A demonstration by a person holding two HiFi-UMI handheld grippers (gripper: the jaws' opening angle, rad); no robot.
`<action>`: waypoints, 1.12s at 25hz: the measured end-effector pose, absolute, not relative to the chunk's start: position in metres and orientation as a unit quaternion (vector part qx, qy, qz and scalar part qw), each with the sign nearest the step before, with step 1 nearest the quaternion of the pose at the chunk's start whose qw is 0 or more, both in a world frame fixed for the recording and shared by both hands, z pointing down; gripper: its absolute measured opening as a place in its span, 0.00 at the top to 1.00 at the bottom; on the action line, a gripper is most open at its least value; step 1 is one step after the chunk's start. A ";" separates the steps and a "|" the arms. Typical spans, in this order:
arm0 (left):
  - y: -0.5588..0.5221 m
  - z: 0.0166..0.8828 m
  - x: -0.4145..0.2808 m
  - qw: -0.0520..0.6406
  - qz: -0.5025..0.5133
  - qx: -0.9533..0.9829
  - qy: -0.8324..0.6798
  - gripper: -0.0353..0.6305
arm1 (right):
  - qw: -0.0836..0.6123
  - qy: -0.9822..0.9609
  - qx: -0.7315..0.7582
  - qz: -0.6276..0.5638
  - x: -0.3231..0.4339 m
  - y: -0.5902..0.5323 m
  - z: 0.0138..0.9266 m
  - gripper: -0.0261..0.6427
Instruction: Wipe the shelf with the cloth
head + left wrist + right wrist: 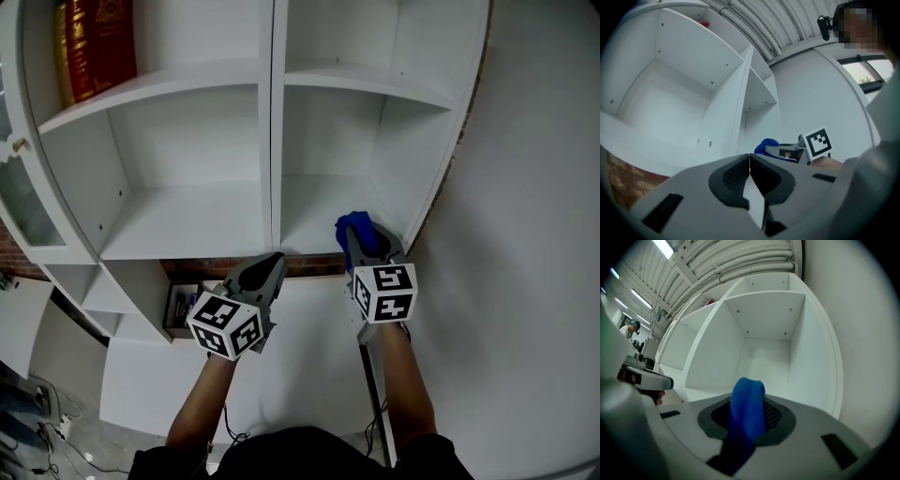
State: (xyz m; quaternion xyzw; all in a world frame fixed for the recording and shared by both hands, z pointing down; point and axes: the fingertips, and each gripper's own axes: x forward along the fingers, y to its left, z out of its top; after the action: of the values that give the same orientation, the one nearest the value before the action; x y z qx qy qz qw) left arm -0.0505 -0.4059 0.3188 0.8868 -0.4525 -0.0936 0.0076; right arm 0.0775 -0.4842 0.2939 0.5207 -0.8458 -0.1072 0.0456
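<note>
White shelf unit [187, 220] against a white wall [530, 234], red books [94, 47] upper left, right gripper [362, 242] clamped on a blue cloth [352, 225] at the front edge of the lower right compartment, left gripper [273, 260] with jaws together, empty, just beside it

Both are chunky matte grey plastic shells tapering to a snout: the left hand-held gripper [277, 257] and the right hand-held gripper [362, 240]. Each one has a white cube printed with black square markers [226, 327] at the back. The jaws are lined with dark, finely textured pads [735, 174], and the person's got a black top [300, 457] on.
</note>
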 end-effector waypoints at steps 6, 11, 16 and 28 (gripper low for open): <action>-0.402 0.321 -0.068 0.012 -0.095 0.878 -0.470 0.92 | 0.050 -0.850 0.513 -0.110 0.061 -0.482 0.294 0.81; -0.395 0.320 -0.079 0.012 -0.097 0.873 -0.478 0.92 | 0.059 -0.855 0.503 -0.109 0.047 -0.479 0.294 0.81; -0.388 0.323 -0.094 0.016 -0.096 0.866 -0.490 0.92 | 0.060 -0.859 0.496 -0.107 0.032 -0.476 0.295 0.81; -0.376 0.323 -0.115 0.015 -0.090 0.854 -0.511 0.92 | 0.069 -0.872 0.472 -0.112 -0.002 -0.467 0.296 0.81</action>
State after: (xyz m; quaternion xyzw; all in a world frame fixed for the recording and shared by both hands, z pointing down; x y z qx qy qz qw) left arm -0.1154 -0.3763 0.3232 0.8544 -0.5115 -0.0903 0.0148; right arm -0.0018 -0.4674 0.2957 0.4723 -0.8716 -0.1123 0.0686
